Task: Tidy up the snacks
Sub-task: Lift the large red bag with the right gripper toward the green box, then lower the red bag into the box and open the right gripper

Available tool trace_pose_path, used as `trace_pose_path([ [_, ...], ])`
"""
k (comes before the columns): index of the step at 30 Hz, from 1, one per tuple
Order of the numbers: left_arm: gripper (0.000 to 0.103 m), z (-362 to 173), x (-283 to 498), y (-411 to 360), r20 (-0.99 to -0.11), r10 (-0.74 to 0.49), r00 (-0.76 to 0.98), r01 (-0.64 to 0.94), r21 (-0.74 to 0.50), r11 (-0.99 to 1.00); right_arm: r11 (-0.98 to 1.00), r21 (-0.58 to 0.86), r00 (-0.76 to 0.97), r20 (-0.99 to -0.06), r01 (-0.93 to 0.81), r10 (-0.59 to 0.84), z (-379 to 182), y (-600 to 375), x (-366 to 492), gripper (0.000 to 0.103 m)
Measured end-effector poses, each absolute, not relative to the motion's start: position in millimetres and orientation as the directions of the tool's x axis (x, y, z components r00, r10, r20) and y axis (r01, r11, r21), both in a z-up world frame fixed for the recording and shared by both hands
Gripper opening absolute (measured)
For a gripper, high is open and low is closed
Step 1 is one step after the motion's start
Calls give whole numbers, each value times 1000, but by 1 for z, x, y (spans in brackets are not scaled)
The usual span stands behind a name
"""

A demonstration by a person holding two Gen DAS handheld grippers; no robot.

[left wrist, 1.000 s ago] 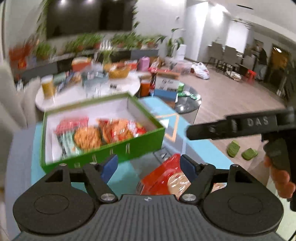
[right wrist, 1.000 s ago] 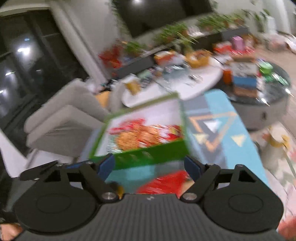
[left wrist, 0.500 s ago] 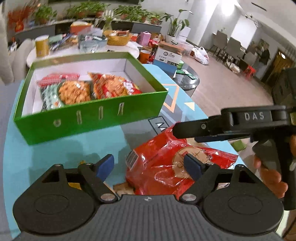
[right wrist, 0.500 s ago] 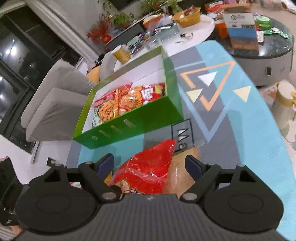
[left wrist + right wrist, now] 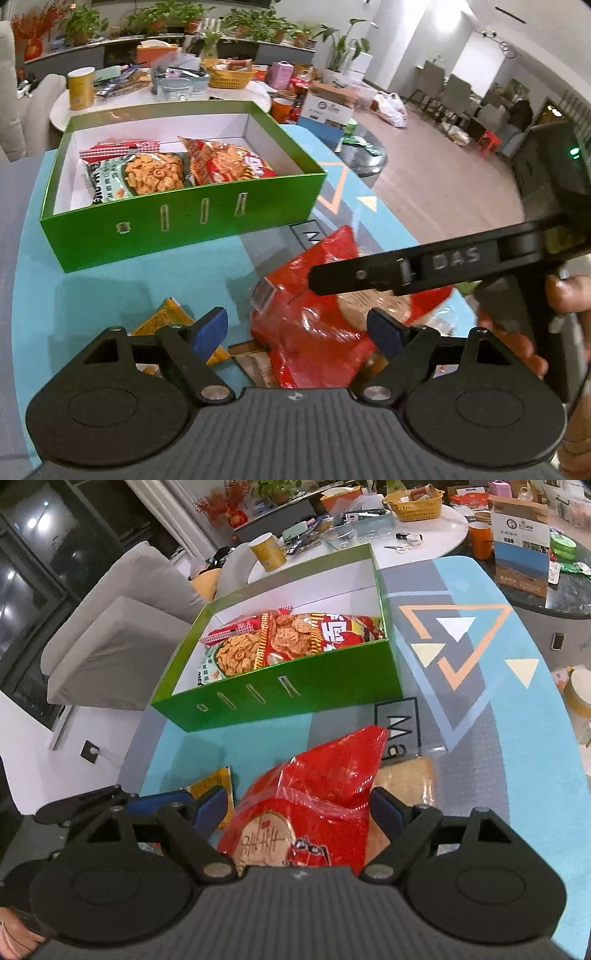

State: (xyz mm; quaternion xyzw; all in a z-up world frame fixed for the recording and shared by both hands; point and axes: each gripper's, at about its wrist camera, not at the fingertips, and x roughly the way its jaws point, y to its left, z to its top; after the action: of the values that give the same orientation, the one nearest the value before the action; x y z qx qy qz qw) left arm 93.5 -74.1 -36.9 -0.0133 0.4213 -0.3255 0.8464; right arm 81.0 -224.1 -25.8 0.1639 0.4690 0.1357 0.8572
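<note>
A red snack bag [image 5: 314,295] [image 5: 332,786] lies on the teal patterned table [image 5: 517,720] among a yellow packet [image 5: 166,321] [image 5: 214,786] and a tan packet [image 5: 406,779]. My left gripper [image 5: 295,330] is open and low over the bag's near end, its pads clear of the bag. My right gripper [image 5: 297,810] also straddles the bag, open, with a gap at its left pad. One of the right gripper's fingers [image 5: 369,273] crosses above the bag. Behind stands an open green box [image 5: 184,229] [image 5: 295,694] holding several snack bags.
Beyond the box is a round white table [image 5: 255,94] crowded with cups, a basket and packets. A dark round side table [image 5: 554,598] with a carton stands to the right, and a grey sofa [image 5: 110,635] to the left. A person's hand [image 5: 569,295] grips the right handle.
Both grippers have tilted down and sunk toward the snack pile, so the red bag now fills the space between their jaws. The left jaws have widened slightly.
</note>
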Motion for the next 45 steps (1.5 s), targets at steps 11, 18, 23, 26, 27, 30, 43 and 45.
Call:
trace_pose_path([
  [11,72,-71,92,-114,-770,-529,357,611,-236,756,941,325,520,-790,-97,326,-28,-210,81,62],
  [18,61,-68,95,-107,-751,-549,368,591,-267,761,925,364,506,-779,-114,369,-25,-210,77,60],
  [23,60,-47,88,-99,-721,-557,412,593,-252,765,916,380,547,-744,-127,384,-7,-206,70,59],
  [26,60,-34,83,-93,-708,-552,441,595,-230,770,912,384,573,-718,-146,394,5,-204,67,58],
  [27,60,-30,82,-92,-703,-552,449,592,-229,773,909,389,580,-710,-149,399,9,-203,67,58],
  [30,60,-20,80,-88,-686,-553,472,588,-223,778,902,402,602,-684,-160,412,18,-202,69,59],
  [43,60,10,90,-86,-666,-549,505,594,-193,781,872,462,637,-627,-160,449,34,-208,80,59],
  [45,60,12,92,-86,-663,-551,507,593,-196,781,871,464,642,-621,-161,450,36,-208,81,59],
])
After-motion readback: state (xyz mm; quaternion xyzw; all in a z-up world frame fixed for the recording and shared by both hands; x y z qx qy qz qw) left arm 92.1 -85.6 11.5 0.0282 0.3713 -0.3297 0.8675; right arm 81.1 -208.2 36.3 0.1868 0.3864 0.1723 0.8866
